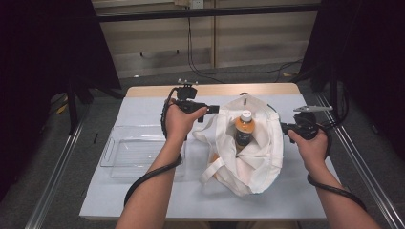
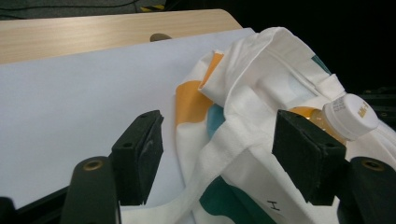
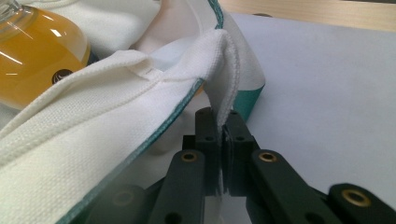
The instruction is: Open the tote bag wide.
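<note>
A white tote bag point(image 1: 253, 157) with orange and teal patches lies open in the middle of the table. An orange drink bottle point(image 1: 244, 129) with a white cap stands inside it. My left gripper point(image 1: 216, 109) is at the bag's left rim and is open. In the left gripper view, the bag point(image 2: 261, 74) and one of its straps lie between the spread jaws of my left gripper point(image 2: 219, 135), with neither pad pressing; the bottle point(image 2: 350, 112) shows behind the right jaw. My right gripper point(image 1: 282, 128) is shut on the bag's right rim point(image 3: 140, 88), the jaws of my right gripper point(image 3: 222, 119) pinching the cloth edge beside the bottle point(image 3: 37, 51).
A clear plastic tray point(image 1: 129, 152) sits on the white sheet point(image 1: 143, 200) left of the bag, under my left forearm. The wooden table edge point(image 1: 215, 89) runs along the far side. Metal rails flank the table on both sides.
</note>
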The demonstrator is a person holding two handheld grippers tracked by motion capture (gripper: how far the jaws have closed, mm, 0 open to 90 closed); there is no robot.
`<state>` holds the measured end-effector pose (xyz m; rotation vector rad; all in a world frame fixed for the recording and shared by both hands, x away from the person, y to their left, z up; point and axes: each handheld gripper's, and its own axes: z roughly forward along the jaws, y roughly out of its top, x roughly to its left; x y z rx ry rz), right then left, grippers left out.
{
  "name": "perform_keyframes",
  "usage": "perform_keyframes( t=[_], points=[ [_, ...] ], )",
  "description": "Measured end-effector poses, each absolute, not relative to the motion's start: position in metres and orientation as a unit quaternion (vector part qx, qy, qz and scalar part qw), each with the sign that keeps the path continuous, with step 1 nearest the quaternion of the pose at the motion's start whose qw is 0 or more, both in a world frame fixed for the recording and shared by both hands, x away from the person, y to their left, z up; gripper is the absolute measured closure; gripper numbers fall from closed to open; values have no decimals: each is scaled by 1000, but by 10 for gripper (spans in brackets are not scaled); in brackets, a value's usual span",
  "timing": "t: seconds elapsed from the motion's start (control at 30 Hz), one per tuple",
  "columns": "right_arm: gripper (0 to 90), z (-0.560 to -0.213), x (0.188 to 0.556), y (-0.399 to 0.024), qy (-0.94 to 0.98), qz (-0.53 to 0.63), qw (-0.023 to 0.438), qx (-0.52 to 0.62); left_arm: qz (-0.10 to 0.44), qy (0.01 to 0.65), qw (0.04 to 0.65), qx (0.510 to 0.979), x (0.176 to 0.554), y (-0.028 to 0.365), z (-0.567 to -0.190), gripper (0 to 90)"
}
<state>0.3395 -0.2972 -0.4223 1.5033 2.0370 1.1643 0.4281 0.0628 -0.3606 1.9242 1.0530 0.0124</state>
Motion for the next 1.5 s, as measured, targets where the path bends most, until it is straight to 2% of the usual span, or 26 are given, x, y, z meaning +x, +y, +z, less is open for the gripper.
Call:
perform_keyframes(
  t=[0.3,0.43,0.57,0.63,0.7,0.8,0.83,0.87,0.93,1.07,1.5],
  points=[
    [868,-422,339,-297,720,411,175,531,-21,432,446,784,426,45,-369,332],
    [863,-423,339,-296,721,409,174,531,-39,434,449,780,425,41,-374,373],
    [864,-425,339,-297,719,410,172,534,-55,442,452,773,424,41,-375,520],
    [864,-425,339,-297,719,411,173,533,-56,443,453,771,424,40,-376,533],
    [863,-424,339,-296,719,411,172,533,-55,445,447,774,423,39,-377,600],
    [863,-424,339,-295,720,411,172,532,-55,455,441,771,423,39,-379,647],
    [861,-423,339,-294,719,412,173,532,-56,457,442,770,423,39,-378,694],
    [861,-423,339,-294,719,412,173,532,-52,457,441,771,422,40,-378,694],
    [861,-423,339,-294,719,411,174,532,-51,457,439,772,422,40,-377,785],
    [864,-423,339,-294,718,411,172,534,-42,455,437,775,421,41,-374,816],
    [888,-435,337,-306,718,397,172,545,-27,479,408,777,424,48,-391,820]
  ],
)
